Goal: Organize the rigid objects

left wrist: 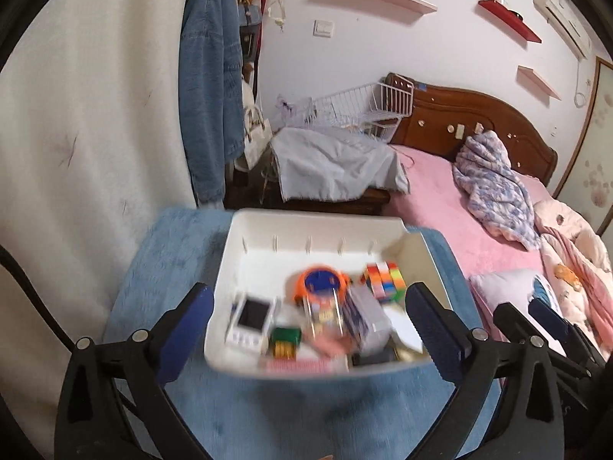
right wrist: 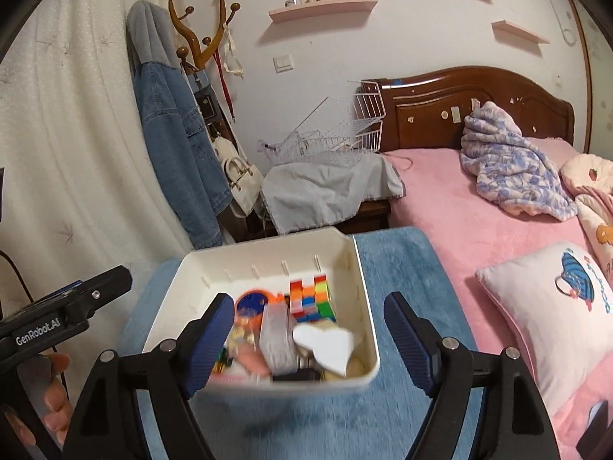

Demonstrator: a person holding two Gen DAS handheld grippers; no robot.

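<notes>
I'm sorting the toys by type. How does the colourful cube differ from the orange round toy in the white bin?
The colourful cube is blocky, with small squares of many colours; the orange round toy is circular, with an orange rim around a blue face. The cube sits toward the bin's right wall, the round toy nearer the middle, to the cube's left. Both lie loose in the back part of the white bin, and neither tool grips them.

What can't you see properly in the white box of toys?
- Left wrist view: the things at the near end of the white box, past the orange toy, are smeared by motion blur.
- Right wrist view: the left finger of the right gripper covers the box's near left corner.
- Right wrist view: a white heart shape hides what lies under it.
</notes>
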